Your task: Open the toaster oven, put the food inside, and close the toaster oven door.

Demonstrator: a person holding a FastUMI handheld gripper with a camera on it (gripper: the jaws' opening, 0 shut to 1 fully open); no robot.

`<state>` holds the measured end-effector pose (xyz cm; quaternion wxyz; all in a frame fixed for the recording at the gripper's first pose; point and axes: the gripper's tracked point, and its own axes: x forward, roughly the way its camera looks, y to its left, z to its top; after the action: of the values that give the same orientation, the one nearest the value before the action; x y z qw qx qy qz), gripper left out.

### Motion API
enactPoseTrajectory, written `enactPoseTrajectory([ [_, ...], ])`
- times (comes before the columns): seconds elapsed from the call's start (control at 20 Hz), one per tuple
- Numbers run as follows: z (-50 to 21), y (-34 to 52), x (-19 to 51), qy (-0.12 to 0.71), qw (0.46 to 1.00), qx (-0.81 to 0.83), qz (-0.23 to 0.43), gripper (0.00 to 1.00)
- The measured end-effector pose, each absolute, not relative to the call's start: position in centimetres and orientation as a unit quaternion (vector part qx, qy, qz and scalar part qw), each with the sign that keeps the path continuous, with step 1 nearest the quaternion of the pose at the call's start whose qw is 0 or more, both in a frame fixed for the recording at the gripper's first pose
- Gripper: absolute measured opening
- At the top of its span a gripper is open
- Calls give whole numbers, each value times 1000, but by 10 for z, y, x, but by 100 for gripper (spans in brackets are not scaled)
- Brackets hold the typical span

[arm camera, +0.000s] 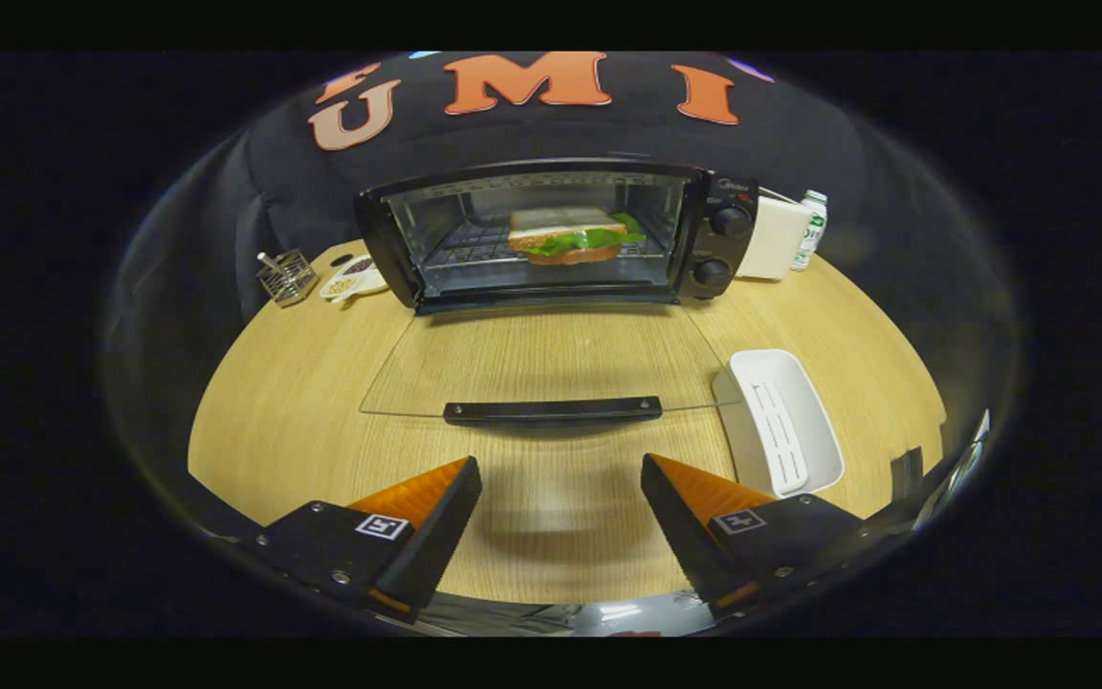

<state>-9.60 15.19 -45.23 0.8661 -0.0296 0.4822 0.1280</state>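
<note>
Claw (561, 469) open, sandwich (575, 235) in oven (551, 234), door (551, 368) down.

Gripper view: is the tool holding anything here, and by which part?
Nothing is held. The tool is open, its fingers apart over bare table, short of the door handle.

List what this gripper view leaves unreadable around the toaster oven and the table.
- Toaster oven: its knob markings are too small to read.
- Sandwich: the filling beneath the lettuce is hidden by the bread.
- Small dish beside the wire holder: its contents are too small and warped.
- White tray: empty as far as visible.
- Tool: open, holding nothing, short of the door handle.
</note>
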Motion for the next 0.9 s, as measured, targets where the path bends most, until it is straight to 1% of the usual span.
enactPoseTrajectory([
  [0.35,-479,159,-94,501,851,-67,140,99],
  [0.55,-492,163,-81,505,849,-76,137,99],
  [0.9,-489,168,-69,505,853,-41,126,99],
])
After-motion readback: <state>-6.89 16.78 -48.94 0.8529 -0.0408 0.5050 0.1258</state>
